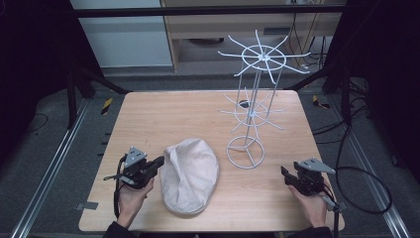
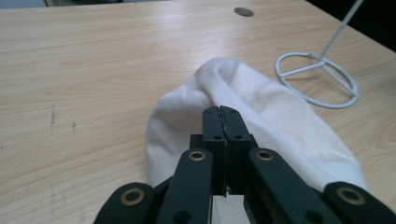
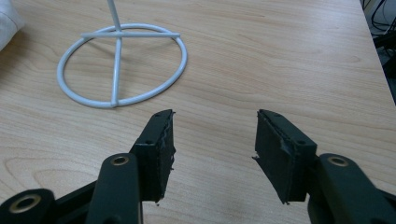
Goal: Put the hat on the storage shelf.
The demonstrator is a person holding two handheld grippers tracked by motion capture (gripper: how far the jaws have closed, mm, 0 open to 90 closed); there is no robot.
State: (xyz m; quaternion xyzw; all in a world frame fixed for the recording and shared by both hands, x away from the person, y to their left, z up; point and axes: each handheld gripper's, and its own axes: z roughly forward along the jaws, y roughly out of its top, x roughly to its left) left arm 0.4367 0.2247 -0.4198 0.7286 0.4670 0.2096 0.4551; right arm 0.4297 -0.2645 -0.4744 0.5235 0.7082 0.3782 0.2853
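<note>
One soft cream-white fabric cap [image 1: 190, 174] lies on the table, directly ahead of and under the closed jaws in the left gripper view. One white wire display stand [image 1: 250, 106] is present: it has one ring-shaped base [image 3: 122, 64], just beyond the parted jaws in the right gripper view, and two spoked tiers, one above the other. There is one light wooden table [image 1: 163, 111], with one small dark round hole [image 2: 243, 11] far ahead of the closed jaws. Two black two-jaw grippers are present, one per hand.
</note>
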